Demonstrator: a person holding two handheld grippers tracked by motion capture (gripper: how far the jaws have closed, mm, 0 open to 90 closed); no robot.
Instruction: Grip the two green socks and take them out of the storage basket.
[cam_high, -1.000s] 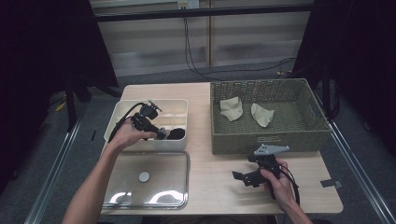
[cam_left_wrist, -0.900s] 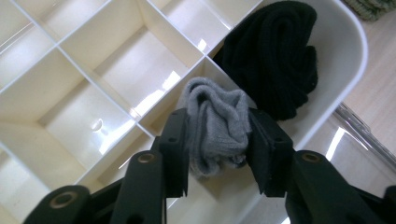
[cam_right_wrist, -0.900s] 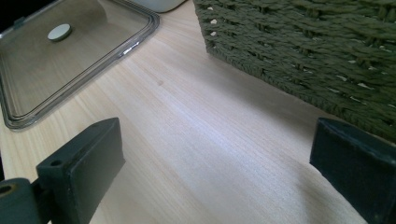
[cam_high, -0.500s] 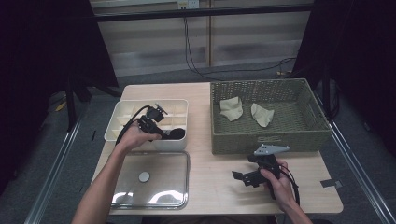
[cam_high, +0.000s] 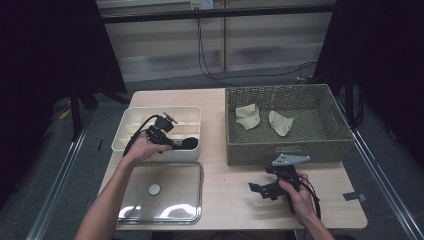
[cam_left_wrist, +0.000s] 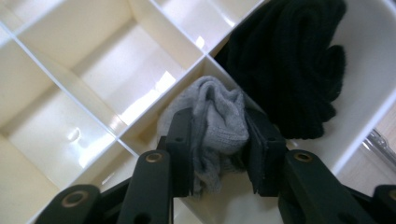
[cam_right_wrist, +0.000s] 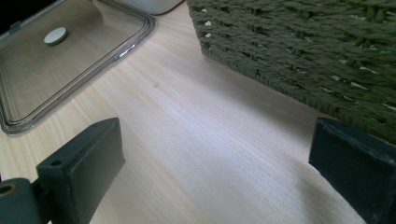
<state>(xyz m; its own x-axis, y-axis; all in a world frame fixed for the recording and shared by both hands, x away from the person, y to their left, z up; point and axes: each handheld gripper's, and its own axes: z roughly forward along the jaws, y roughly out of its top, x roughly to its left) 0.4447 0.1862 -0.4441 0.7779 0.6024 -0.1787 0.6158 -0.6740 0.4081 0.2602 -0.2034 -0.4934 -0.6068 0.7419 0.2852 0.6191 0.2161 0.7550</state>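
My left gripper (cam_left_wrist: 218, 154) is shut on a rolled grey sock (cam_left_wrist: 215, 122) and holds it over a compartment of the white divided box (cam_high: 131, 125). A rolled black sock (cam_left_wrist: 287, 60) fills the compartment beside it, also seen as a black sock (cam_high: 189, 143) at the box's front right. In the high view the left gripper (cam_high: 172, 142) hangs over the box's front row. My right gripper (cam_high: 257, 188) rests low over the bare table near the front edge, open with nothing between its jaws. Two beige socks (cam_high: 247, 116) (cam_high: 280, 122) lie in the green wicker basket (cam_high: 285, 148).
A clear plastic lid (cam_high: 165, 192) with a round white knob (cam_high: 154, 189) lies flat in front of the box. The lid (cam_right_wrist: 60, 65) and the basket wall (cam_right_wrist: 299, 51) show ahead of the right gripper. Dark floor and metal rails surround the table.
The left hand has moved slightly right and down with the grey sock, closer to the black sock's corner of the box. The right hand has stayed put.
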